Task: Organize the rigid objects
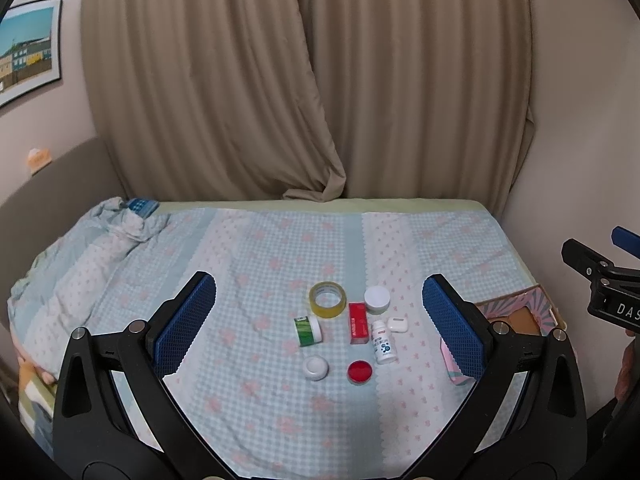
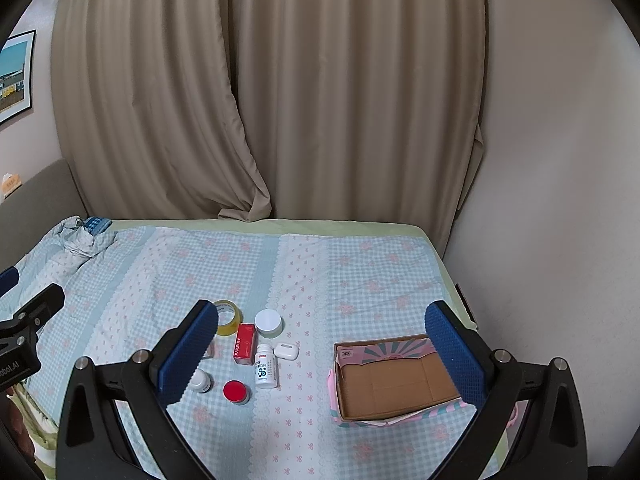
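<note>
The left gripper (image 1: pixel 320 324) is held with its jaws spread wide, and nothing is gripped between the blue pads (image 1: pixel 186 324). The right gripper (image 2: pixel 322 354) is likewise held fully apart and empty. Both are raised above a bed covered with a blue checked sheet (image 2: pixel 352 276).

Ahead of the left gripper, between its fingers, a cluster of small rigid items is laid out on the sheet. A roll of yellow tape (image 1: pixel 327 300) is positioned farthest, with a white-lidded jar (image 1: pixel 377 299) beside it to the right. A red box (image 1: pixel 358 323) is placed nearer, just beside a white bottle (image 1: pixel 383 342) lying on the sheet and a white earbud case (image 1: pixel 397 325). A green-labelled container (image 1: pixel 308 331) is located to the left. Nearest the gripper, a small white jar (image 1: pixel 316 367) and a red-lidded jar (image 1: pixel 360 371) are set apart from each other.

Between the right gripper's fingers, toward its right pad, an open cardboard box (image 2: pixel 394 380) with a pink patterned exterior is found, well apart from the cluster. Its interior is seen to hold nothing.
</note>
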Demonstrator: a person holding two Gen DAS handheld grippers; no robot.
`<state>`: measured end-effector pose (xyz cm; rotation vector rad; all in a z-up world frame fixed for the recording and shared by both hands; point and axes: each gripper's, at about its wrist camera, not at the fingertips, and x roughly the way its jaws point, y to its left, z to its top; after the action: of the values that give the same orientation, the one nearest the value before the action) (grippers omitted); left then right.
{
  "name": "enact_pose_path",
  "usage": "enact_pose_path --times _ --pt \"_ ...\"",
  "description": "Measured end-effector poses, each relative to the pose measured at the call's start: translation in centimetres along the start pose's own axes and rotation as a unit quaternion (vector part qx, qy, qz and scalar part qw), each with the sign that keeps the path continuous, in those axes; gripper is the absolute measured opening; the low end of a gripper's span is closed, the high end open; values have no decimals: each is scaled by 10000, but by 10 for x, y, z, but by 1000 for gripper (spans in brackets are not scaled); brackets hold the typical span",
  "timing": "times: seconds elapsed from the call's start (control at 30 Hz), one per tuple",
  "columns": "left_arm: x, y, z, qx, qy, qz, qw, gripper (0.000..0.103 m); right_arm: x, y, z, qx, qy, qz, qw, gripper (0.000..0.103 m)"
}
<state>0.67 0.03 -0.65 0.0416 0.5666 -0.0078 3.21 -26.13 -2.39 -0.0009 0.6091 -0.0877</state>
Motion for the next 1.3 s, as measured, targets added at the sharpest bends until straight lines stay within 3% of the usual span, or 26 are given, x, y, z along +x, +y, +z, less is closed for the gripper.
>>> enact_pose_path --times 1.3 --pt "9 1 1 -104 238 -65 9996 103 5 4 0 42 65 135 9999 103"
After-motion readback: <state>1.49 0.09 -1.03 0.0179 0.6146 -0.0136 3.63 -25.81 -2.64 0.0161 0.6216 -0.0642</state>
